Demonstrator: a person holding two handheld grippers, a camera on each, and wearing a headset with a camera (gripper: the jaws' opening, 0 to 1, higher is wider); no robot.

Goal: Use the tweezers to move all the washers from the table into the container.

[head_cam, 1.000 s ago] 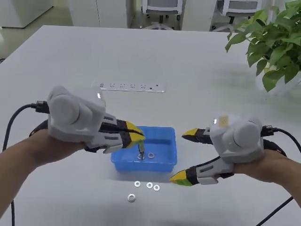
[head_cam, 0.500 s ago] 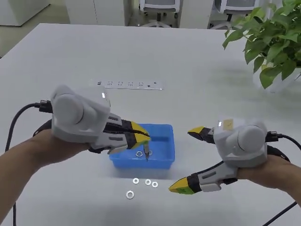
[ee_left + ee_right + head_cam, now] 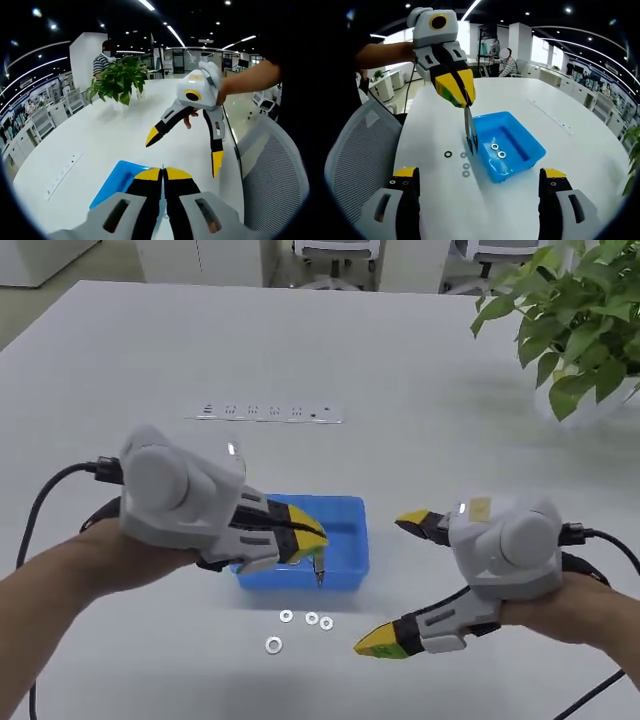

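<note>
A: Washers, where?

B: Four loose washers (image 3: 466, 165) lie on the surface (image 3: 450, 380), near the blue container (image 3: 532, 148), on my side of it. Two more sit inside. They're thin flat metal rings, so my guess is light, stiff and slick, with nothing to crush. I'd pinch one across its band with one tip through the hole, or nip the outer edge. Lying flat on a hard top, they'll likely skid.

A: Tweezers?

B: The tweezers (image 3: 469, 127) hang tips-down from my left gripper (image 3: 315, 536), its jaws clamped together on the top end. The tips sit by the container's near edge, close to the loose washers. My right gripper (image 3: 384, 583) is beside the container, jaws wide apart and holding nothing.

A: Anything unclear?

B: Can't tell if the tips carry a washer, it's too small to see. Can't tell if they touch the surface or hover either. In the head view my left gripper's body covers part of the container floor. In the left gripper view the jaws block all but a sliver of the tweezers.
</note>
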